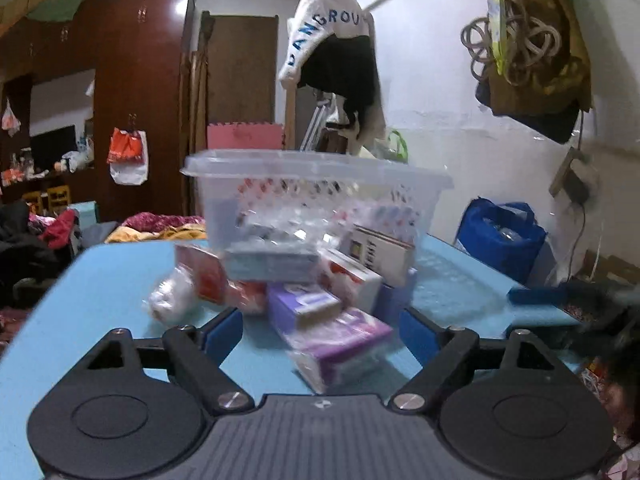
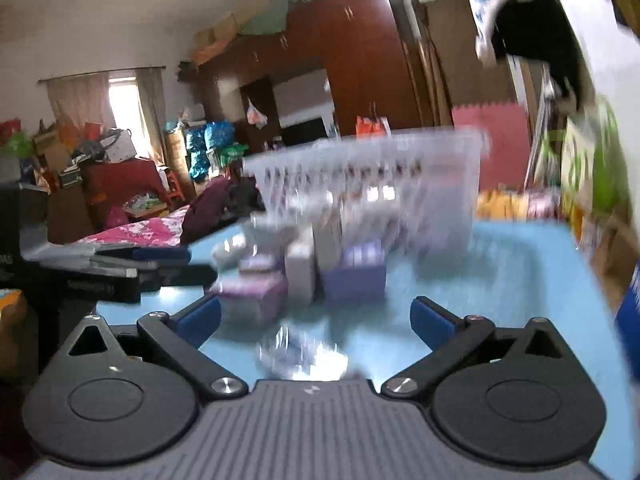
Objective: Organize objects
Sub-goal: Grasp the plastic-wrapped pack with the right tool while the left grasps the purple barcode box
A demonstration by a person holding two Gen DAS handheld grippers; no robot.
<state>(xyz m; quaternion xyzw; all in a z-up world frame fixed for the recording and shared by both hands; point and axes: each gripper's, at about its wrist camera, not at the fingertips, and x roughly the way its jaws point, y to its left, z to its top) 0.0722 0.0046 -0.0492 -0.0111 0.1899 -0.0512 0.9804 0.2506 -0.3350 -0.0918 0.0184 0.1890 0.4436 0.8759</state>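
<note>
Left wrist view: left gripper (image 1: 320,330), blue pads spread wide, nothing pressed between them. A purple box (image 1: 340,344) lies in the gap between the jaws on the blue table (image 1: 100,280), touching neither pad. Just beyond the jaws: a second purple box (image 1: 304,304), a grey-blue box (image 1: 272,264), red-and-white boxes (image 1: 348,276) and a crumpled white bag (image 1: 170,300) beyond the left pad. Farther ahead stands a clear lattice-walled basket (image 1: 316,196); a white printed carton (image 1: 376,252) stands against its right side.

Right wrist view, heavily blurred: right gripper (image 2: 316,320), jaws fully apart, empty. Between them lies a small shiny item (image 2: 300,352), unidentifiable. Ahead of the jaws: purple boxes (image 2: 352,276), a white box (image 2: 300,272), the basket (image 2: 368,184). Only this view shows the other gripper, edge-on beyond the left pad.
</note>
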